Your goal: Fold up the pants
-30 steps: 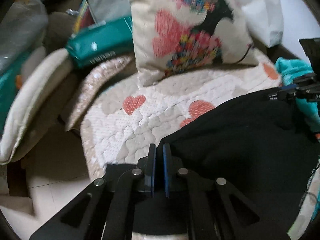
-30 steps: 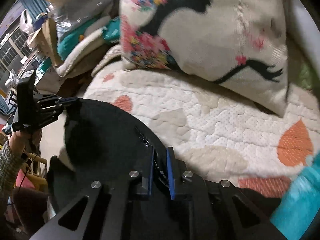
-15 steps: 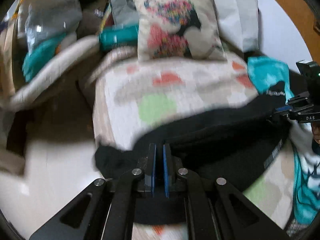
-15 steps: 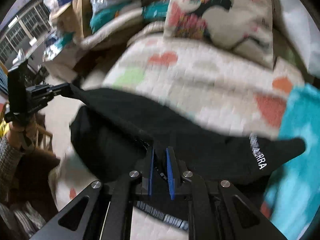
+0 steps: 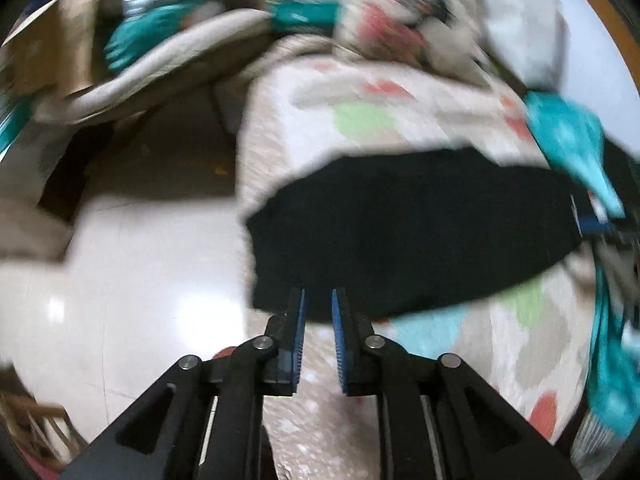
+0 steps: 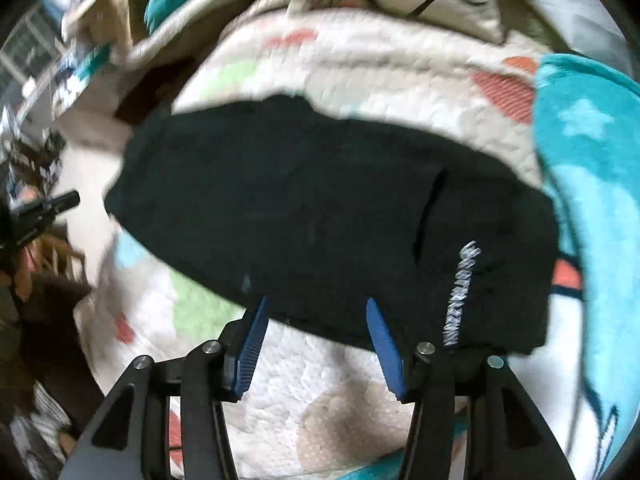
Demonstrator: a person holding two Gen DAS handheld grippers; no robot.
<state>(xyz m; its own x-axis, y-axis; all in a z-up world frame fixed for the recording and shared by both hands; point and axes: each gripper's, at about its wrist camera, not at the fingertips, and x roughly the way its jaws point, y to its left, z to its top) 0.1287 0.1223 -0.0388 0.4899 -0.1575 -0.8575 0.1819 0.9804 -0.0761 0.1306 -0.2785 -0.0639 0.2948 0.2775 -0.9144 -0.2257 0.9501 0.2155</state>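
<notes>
The black pants [image 6: 320, 208] lie folded flat across the quilted bed cover, with white lettering near their right end. They also show in the left wrist view [image 5: 400, 232], one end hanging past the bed's left edge. My right gripper [image 6: 316, 308] is open and empty, its blue pads straddling the pants' near edge. My left gripper [image 5: 318, 300] is slightly open and empty, its tips just at the pants' near edge. The left gripper shows at the far left of the right wrist view [image 6: 44, 208].
The quilt [image 6: 360, 56] has heart patches. A teal blanket [image 6: 592, 168] lies at the pants' right end. A printed pillow [image 5: 392, 24] leans at the back. Pale floor [image 5: 140, 280] lies left of the bed, with piled clutter [image 5: 152, 40] beyond.
Both grippers pulled back toward the near edge of the bed, laid the pants down and opened, letting go of the fabric. The pants now rest flat on the quilt.
</notes>
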